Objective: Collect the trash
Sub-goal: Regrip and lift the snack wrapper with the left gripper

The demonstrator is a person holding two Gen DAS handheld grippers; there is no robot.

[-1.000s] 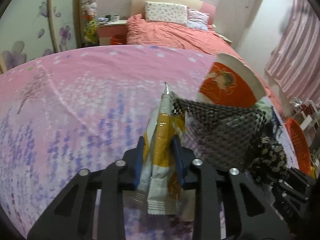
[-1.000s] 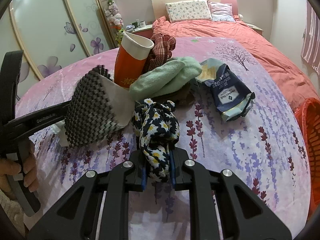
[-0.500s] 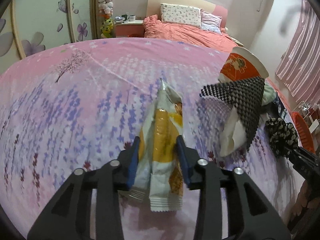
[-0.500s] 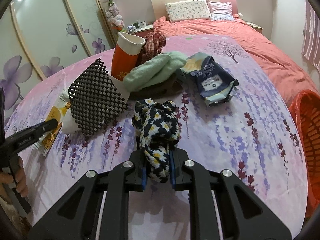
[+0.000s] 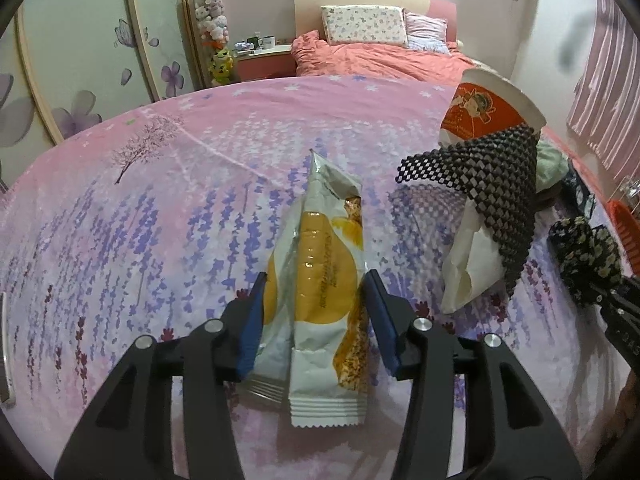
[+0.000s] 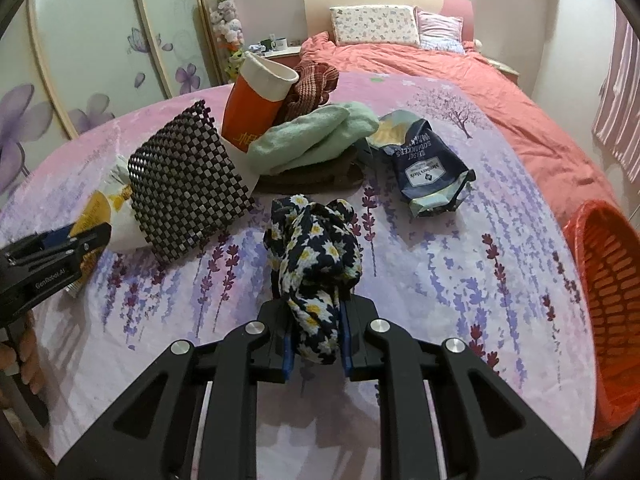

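A yellow and white snack wrapper point(image 5: 320, 264) lies flat on the pink flowered tablecloth point(image 5: 160, 220). It sits between the blue pads of my left gripper point(image 5: 316, 316), whose jaws are opening and stand just off its edges. From the right wrist view, the left gripper point(image 6: 76, 240) shows at the far left with the wrapper point(image 6: 96, 210) under it. My right gripper point(image 6: 316, 344) is shut on a bunched dark cloth with daisies point(image 6: 316, 248), held just above the table. That cloth point(image 5: 584, 256) also shows at the right edge of the left wrist view.
A black checkered mat point(image 6: 184, 184) leans over a white paper bag point(image 5: 468, 268) beside a red paper cup point(image 6: 256, 108). A green towel point(image 6: 316, 140) and a dark blue snack bag point(image 6: 424, 168) lie further back. An orange basket point(image 6: 604, 292) stands off the table's right edge.
The left gripper has swung left, away from the mat, lowered the wrapper to the cloth and spread its jaws. The right gripper still holds the daisy cloth, hardly moved.
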